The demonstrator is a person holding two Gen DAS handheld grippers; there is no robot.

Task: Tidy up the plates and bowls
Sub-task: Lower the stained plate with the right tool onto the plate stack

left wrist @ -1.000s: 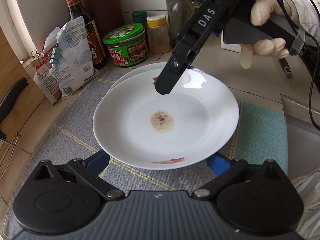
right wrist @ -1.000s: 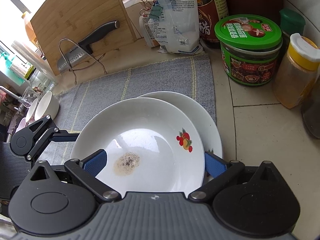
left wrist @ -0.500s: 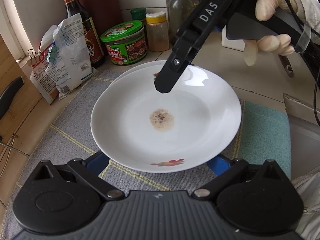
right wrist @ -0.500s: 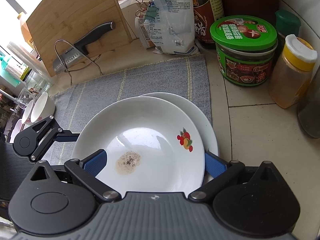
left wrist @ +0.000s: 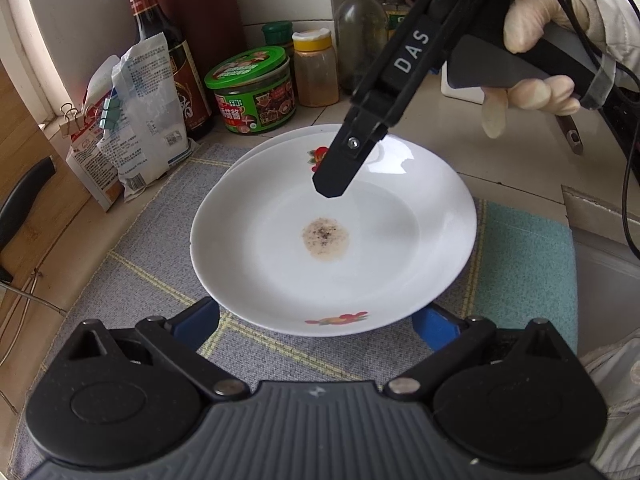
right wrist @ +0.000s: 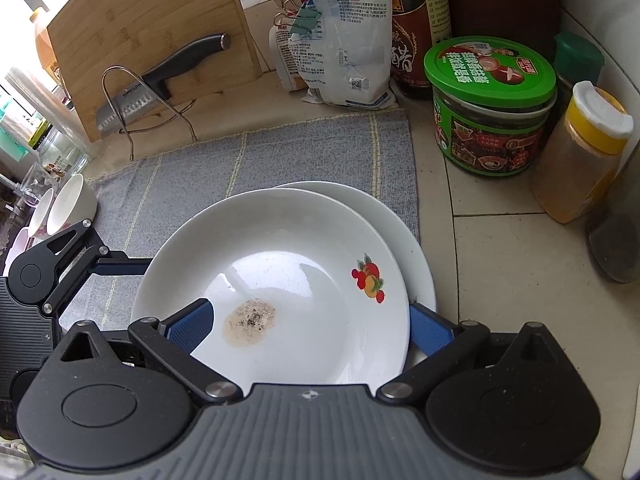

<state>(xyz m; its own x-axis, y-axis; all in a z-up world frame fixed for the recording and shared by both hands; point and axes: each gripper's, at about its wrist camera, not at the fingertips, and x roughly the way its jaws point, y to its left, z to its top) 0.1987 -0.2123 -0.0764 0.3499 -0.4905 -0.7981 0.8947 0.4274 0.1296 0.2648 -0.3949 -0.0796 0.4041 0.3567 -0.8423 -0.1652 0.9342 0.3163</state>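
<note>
A white plate [left wrist: 360,240] with fruit prints and a brown speckled stain at its centre lies on a second white plate [left wrist: 280,140], on a grey mat [left wrist: 132,272]. My left gripper [left wrist: 316,324] is open, its blue pads either side of the top plate's near rim. My right gripper [right wrist: 308,324] is open over the opposite side; one pad is above the plate's inside, the other outside the rim. In the right wrist view the top plate [right wrist: 288,272] overlaps the lower plate [right wrist: 404,236]. The right gripper's finger [left wrist: 340,168] hangs over the plate in the left wrist view.
Behind the plates stand a green-lidded jar [left wrist: 252,92], a yellow-capped spice jar [left wrist: 314,68], bottles and a white bag [left wrist: 140,108]. A cutting board with a knife [right wrist: 160,76] stands at the left. White bowls [right wrist: 68,204] sit far left. A teal cloth [left wrist: 528,264] lies at the right.
The left wrist view has drawn back slightly. The right gripper has shifted lower toward the plate, with one pad now over its inside.
</note>
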